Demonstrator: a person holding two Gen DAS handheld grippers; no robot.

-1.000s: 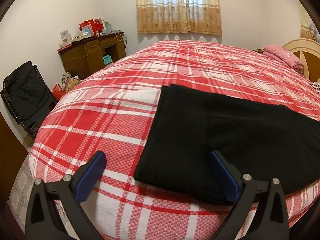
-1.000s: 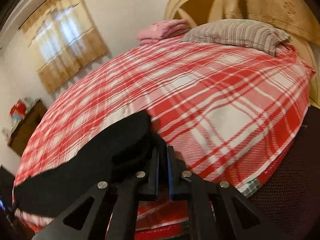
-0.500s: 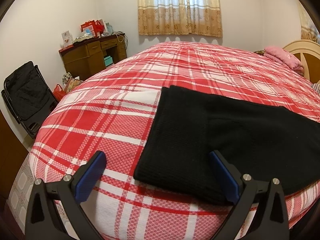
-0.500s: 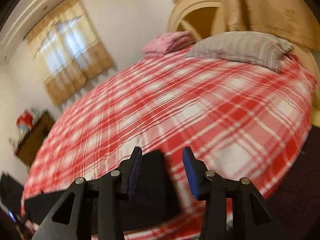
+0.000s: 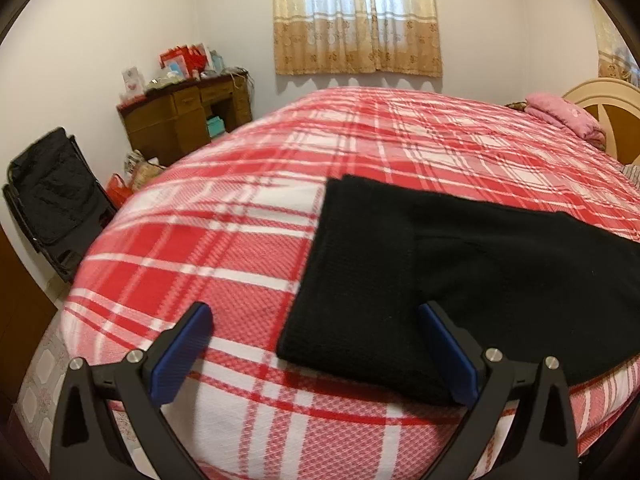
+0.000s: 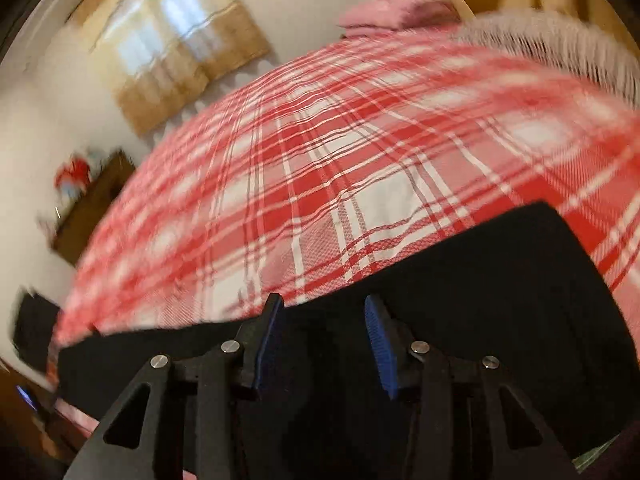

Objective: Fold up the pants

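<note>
Black pants [image 5: 460, 264] lie folded flat on the red-and-white plaid bed [image 5: 224, 248], near its front edge. My left gripper [image 5: 315, 310] is open wide just above the bed; the pants' near left corner lies below and between its blue fingers, which do not press on it. In the blurred right wrist view, the pants [image 6: 480, 280] stretch across the lower half of the picture. My right gripper [image 6: 324, 300] hovers over their far edge, part open, with nothing clamped between its pads.
A wooden desk [image 5: 188, 120] with clutter and a black folding chair [image 5: 56, 200] stand left of the bed. A pink folded blanket [image 5: 560, 114] and a striped pillow [image 6: 560, 40] lie by the headboard [image 5: 608, 96]. A curtained window [image 5: 356, 20] is behind.
My right gripper, shut on a raised fold of the pants a second ago, has opened and let it go, then swept sideways along the pants. The left gripper has stayed put.
</note>
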